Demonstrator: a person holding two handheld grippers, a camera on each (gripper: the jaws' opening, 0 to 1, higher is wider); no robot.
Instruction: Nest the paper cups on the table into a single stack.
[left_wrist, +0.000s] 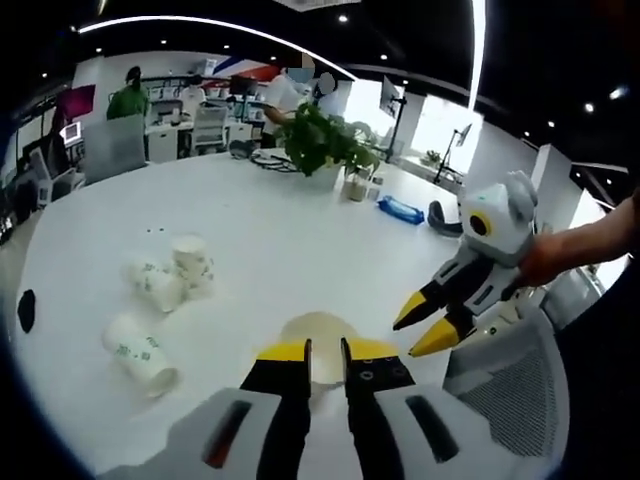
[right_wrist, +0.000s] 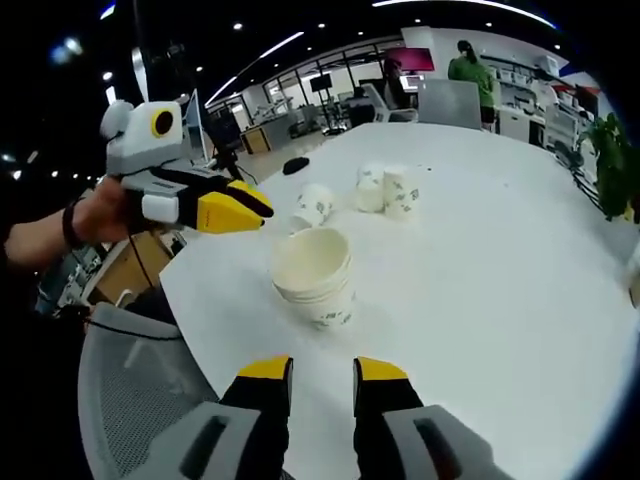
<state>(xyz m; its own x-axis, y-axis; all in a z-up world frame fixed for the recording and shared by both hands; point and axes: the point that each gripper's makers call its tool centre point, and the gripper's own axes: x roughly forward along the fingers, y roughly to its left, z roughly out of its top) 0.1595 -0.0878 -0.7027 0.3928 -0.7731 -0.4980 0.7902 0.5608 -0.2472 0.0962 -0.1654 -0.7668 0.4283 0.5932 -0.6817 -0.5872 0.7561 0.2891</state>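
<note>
Just beyond the right tongs (right_wrist: 322, 378) stands the cup stack (right_wrist: 314, 275).

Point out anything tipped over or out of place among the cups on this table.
One loose cup lies tipped on its side near the table edge, and another cup lies on its side beside an upright cup. The nested stack stands upright; nothing looks spilled or damaged.
</note>
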